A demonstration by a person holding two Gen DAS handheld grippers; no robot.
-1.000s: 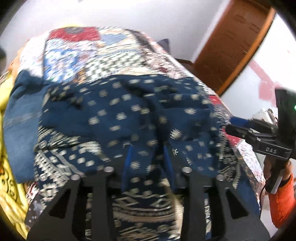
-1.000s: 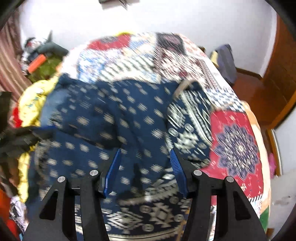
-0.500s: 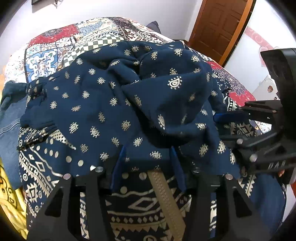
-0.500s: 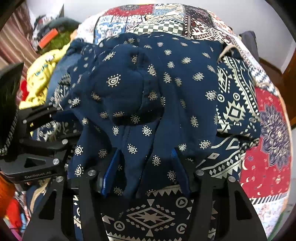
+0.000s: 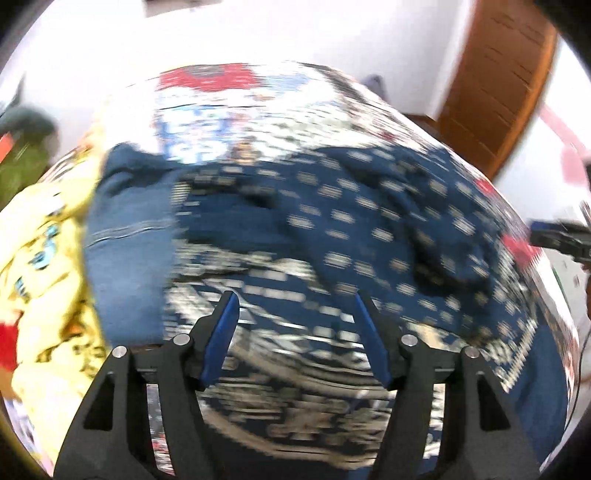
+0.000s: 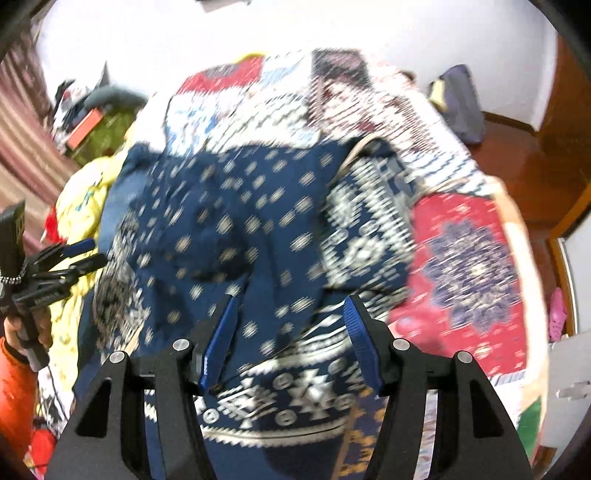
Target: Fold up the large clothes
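Nearest to you, your left gripper (image 5: 293,302) stands with its blue pads (image 5: 221,336) apart, and its jaws have just been opening; nothing is pinched between them, the cloth lies below and beyond. Your right gripper (image 6: 290,308) is likewise parted, its jaws having just been opening a little, with the fabric showing through the gap and neither pad (image 6: 218,339) pressing on it.

Under both tools lies the navy garment (image 6: 236,236), a big blue piece with small pale dots and a banded white pattern along its near hem. It is heaped and rumpled on the bed (image 6: 465,266), reaching from the near edge up toward the middle of the quilt. In your right view the patterned border (image 6: 365,236) is turned up on the garment's right side, beside the red patch of the quilt.

In your left view a pair of jeans (image 5: 125,251) lies along the garment's left side, touching it, and a yellow printed cloth (image 5: 40,266) sits further out at the bed's left edge. In the right view your left hand (image 6: 22,325), in an orange sleeve (image 6: 14,391), holds its tool over that same edge.

Beyond the garment the patchwork quilt runs bare to the far edge. Past the bed stand the white wall (image 5: 295,33) and a brown wooden door (image 5: 495,74) at the right. Both views are blurred.
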